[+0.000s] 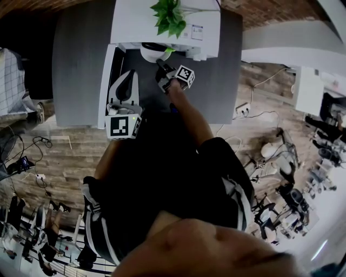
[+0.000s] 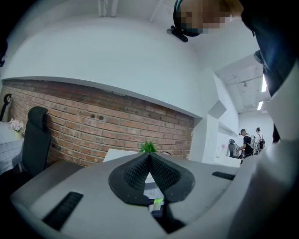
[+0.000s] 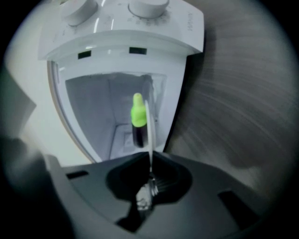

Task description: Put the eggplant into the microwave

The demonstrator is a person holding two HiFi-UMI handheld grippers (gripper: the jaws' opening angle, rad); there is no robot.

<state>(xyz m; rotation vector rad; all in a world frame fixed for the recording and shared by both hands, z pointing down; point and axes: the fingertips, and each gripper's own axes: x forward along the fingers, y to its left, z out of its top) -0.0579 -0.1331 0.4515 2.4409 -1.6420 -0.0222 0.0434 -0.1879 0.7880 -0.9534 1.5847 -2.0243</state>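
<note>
The white microwave (image 1: 135, 21) stands at the 12 o'clock edge of the grey table (image 1: 81, 65), with a green plant (image 1: 170, 16) on its top. Its door (image 1: 108, 81) hangs open, swung out toward 9 o'clock of the opening.

The right gripper (image 3: 150, 161) has its jaws closed on the rim of a white plate (image 3: 148, 123), which its own view shows edge-on as a thin pale line running from the jaws toward 12 o'clock. The eggplant (image 3: 138, 126), dark purple with a bright green stem end, lies on that plate, touching it. In the right gripper view it shows against the pale inside walls of the microwave. In the head view the plate sits right at the mouth of the opening, partly under the microwave's top edge. How deep it reaches in cannot be told.

The left gripper (image 2: 149, 156) is at about 8 o'clock from the right one, beside the open door. Its jaws are pressed together at the tips with nothing between them. It points toward the brick wall (image 2: 93, 121).
</note>
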